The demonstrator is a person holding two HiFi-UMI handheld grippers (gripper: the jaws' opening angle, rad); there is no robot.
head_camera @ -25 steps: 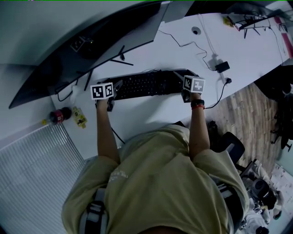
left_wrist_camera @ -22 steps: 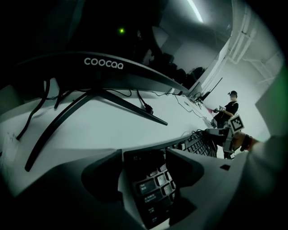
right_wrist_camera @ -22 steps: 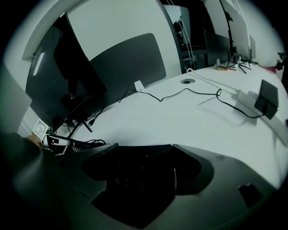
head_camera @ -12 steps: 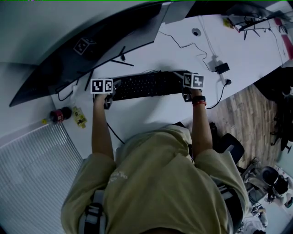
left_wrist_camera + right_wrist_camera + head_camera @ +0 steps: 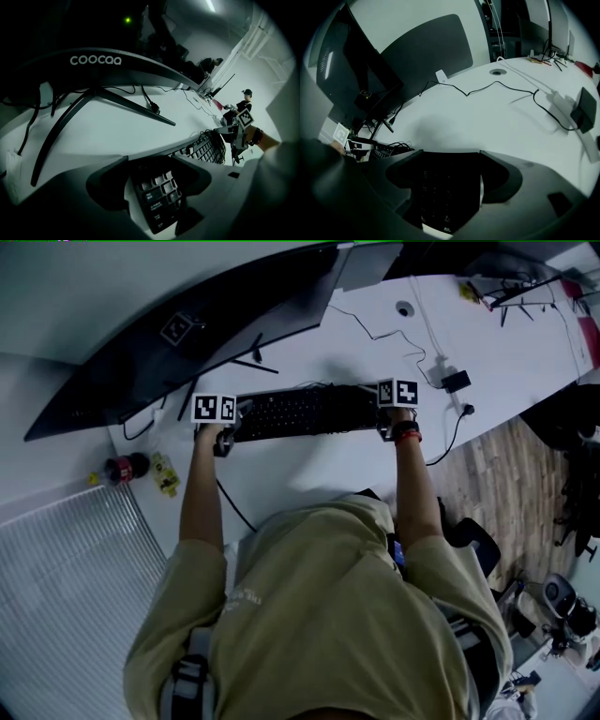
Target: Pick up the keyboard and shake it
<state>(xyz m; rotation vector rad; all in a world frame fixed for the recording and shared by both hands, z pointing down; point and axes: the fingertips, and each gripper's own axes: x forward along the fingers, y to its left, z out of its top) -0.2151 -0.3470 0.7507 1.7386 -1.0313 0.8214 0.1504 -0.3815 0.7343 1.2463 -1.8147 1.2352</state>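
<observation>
While clenched on the keyboard (image 5: 300,413), left tool (image 5: 157,180) at one end, right tool (image 5: 447,183) at the other.

- Head view looks steeply down from above the white desk (image 5: 319,465).
- Both gripper views sit close at opposite keyboard (image 5: 300,412) ends; all three share it.

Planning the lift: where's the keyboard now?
In the head view the keyboard is at the middle of the white desk, just in front of the curved monitor, its ends between the jaws of the left tool and the right tool.
</observation>
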